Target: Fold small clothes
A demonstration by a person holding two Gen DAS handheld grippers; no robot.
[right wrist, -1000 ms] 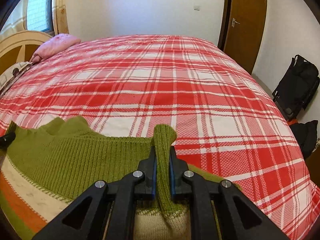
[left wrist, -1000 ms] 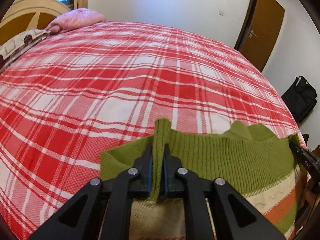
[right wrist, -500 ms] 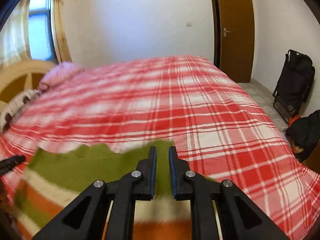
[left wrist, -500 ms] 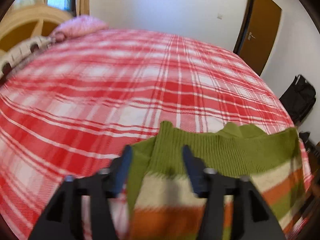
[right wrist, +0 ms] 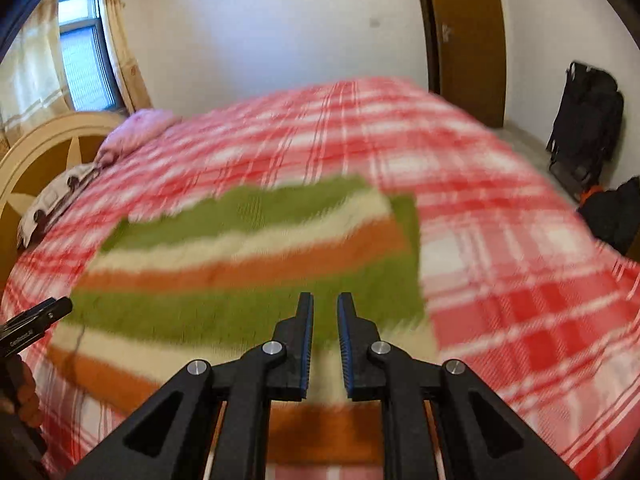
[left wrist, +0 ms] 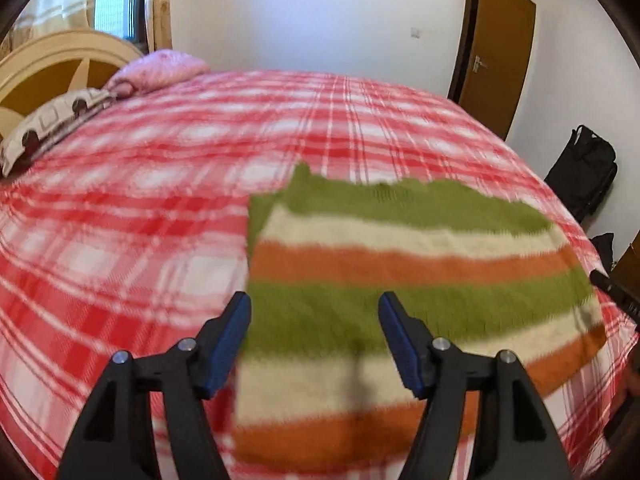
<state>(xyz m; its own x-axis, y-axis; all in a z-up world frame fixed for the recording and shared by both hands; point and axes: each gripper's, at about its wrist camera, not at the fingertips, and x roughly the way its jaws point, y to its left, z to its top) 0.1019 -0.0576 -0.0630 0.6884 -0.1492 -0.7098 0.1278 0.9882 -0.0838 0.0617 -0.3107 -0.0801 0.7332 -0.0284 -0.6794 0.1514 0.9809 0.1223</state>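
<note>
A striped knitted sweater [left wrist: 404, 264] in green, cream and orange bands is seen lying flat on the red-and-white plaid bedspread [left wrist: 120, 216], towards the near edge of the bed, with its green ribbed end turned away from the cameras. The left gripper [left wrist: 314, 316] is held above the sweater's left part with its jaws spread wide apart, and nothing is gripped between them. The right gripper [right wrist: 325, 316] is held over the sweater [right wrist: 248, 264] near its right edge; its jaws are parted only by a narrow gap, and no cloth is caught in that gap. Both views are blurred. A pink pillow [left wrist: 160, 72] and a patterned pillow [left wrist: 48, 120] are seen at the curved wooden headboard [left wrist: 52, 68]. A brown door [left wrist: 500, 52] is set in the white far wall, and a black bag [left wrist: 580, 172] is stood on the floor beside the bed.
</note>
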